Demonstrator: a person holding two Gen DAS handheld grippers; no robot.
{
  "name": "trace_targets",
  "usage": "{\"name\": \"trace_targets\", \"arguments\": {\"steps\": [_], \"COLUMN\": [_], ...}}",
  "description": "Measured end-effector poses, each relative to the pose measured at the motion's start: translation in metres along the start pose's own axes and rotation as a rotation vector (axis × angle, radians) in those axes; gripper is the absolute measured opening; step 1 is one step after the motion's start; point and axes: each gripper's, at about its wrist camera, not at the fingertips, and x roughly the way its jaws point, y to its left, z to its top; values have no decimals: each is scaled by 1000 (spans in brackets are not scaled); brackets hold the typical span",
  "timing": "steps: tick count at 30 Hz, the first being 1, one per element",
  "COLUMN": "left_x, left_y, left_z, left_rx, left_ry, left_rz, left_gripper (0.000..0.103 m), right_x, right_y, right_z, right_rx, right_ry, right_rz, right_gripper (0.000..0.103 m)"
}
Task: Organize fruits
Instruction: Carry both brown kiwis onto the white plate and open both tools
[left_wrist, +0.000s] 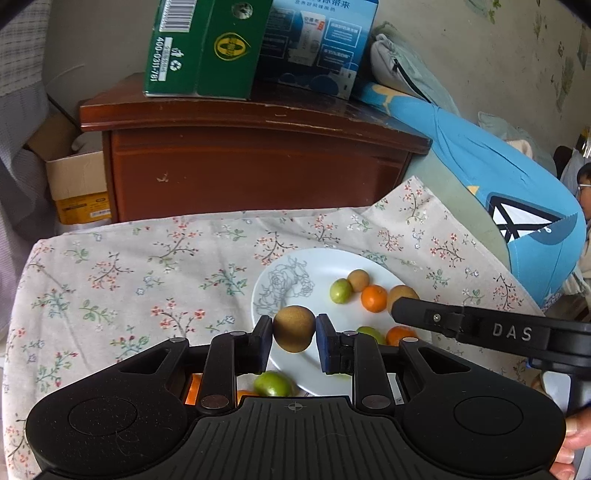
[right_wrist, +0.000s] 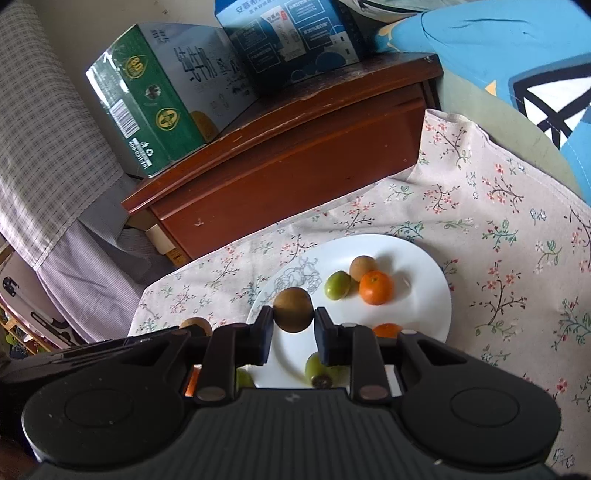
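Each gripper clamps a fuzzy brown kiwi above the white plate (left_wrist: 325, 258): the left gripper (left_wrist: 294, 328) its kiwi (left_wrist: 294, 328), the right gripper (right_wrist: 293, 320) another kiwi (right_wrist: 293, 309). Bare floral cloth (left_wrist: 110, 273) lies open left of the plate. Gripper bodies hide the plate's near rim.

Floral tablecloth (left_wrist: 155, 273) spread over the surface, dark red-brown wooden cabinet (left_wrist: 255, 162) behind it – a green carton (left_wrist: 195, 51) and a blue carton (left_wrist: 314, 44) side by side on top, open cardboard box (left_wrist: 75, 181) left of the cabinet, blue printed cushion (left_wrist: 491, 173) at right.
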Motion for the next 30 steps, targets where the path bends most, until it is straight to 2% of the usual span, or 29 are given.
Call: {"name": "trace_targets", "arguments": {"steps": [17, 22, 24, 26, 30], "left_x": [40, 38, 34, 28, 14], "left_y": [-5, -7, -9, -9, -8], "left_z": [-3, -2, -1, 2, 6], "left_rx": [-5, 6, 10, 12, 17], "left_ry": [69, 57, 50, 32, 6], "left_rz": [-24, -25, -23, -10, 12], "left_gripper": [23, 25, 32, 47, 61], "right_x": [40, 40, 38, 36, 32], "right_y": [-16, -19, -18, -17, -14], "right_z": [6, 7, 9, 9, 10], "right_rx": [39, 53, 50, 49, 41], "right_ry": [62, 46, 38, 33, 26], "right_rz": [-16, -23, -26, -25, -22], "right_gripper": [25, 28, 28, 28, 28]}}
